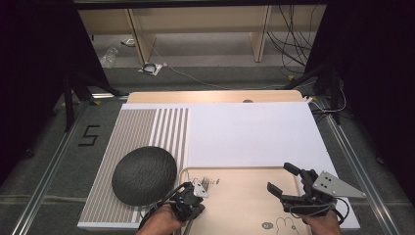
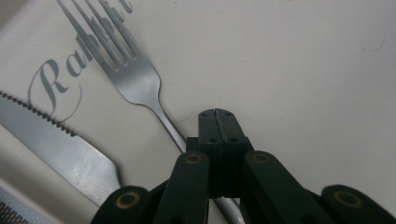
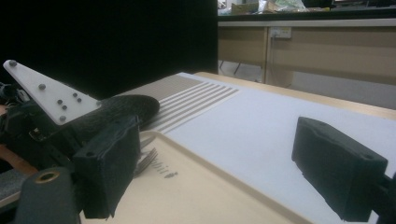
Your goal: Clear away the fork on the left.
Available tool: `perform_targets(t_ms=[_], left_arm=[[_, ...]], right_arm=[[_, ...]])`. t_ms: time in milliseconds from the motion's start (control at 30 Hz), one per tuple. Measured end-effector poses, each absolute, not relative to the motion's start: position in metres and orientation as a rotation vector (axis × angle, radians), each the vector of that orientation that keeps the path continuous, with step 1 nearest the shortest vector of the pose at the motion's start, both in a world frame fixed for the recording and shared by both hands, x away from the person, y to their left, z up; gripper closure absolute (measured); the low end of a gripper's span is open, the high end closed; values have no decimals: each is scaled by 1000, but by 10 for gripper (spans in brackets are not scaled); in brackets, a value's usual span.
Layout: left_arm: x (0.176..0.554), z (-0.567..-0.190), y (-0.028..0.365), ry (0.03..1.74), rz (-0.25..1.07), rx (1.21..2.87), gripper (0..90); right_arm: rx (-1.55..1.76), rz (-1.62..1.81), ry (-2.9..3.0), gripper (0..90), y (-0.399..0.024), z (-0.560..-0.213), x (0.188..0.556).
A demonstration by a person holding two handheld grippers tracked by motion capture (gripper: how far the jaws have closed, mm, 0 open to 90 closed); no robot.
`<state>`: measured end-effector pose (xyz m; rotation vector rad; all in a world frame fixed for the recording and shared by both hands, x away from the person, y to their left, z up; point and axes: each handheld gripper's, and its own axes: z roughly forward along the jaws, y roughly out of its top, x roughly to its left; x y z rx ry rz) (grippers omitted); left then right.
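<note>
A metal fork (image 2: 135, 77) lies over the pale wooden tray (image 1: 244, 203), tines away from me. Its thin handle runs in between the jaws of my left gripper (image 2: 215, 114), which is shut on it. From above, that gripper (image 1: 195, 192) sits at the tray's near left corner, with the fork's tines (image 1: 205, 182) just beyond it. A serrated table knife (image 2: 60, 144) rests on the tray to the left of the fork. My right gripper (image 1: 283, 178) hovers over the tray's right side, jaws wide open and nothing between them (image 3: 224, 170).
A dark grey domed round object (image 1: 144, 175) sits on the striped mat (image 1: 147, 122) left of the tray. A white sheet (image 1: 249, 132) covers the table behind the tray. Script lettering and a rabbit drawing (image 1: 281, 225) are printed on the tray.
</note>
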<state>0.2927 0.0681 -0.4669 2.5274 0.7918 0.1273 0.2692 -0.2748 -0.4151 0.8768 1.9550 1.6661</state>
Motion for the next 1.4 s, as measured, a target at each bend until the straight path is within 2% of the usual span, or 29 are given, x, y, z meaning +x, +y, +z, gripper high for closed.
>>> perform_targets(t_ms=[867,1000,1167,1400], left_arm=[[298,-466,79,843,124,2528,891],[298,-463,79,834,110,2509,804],[299,-454,82,848,103,2467,581],[303,-444,92,916,130,2383,396]], right_arm=[[874,1668,1953,164,-275,-415,269],[876,1666,1953,164,-275,-415,269],[875,1670,1951,164,-275,-415,269],[874,1670,1949,164,-275,-415,269]])
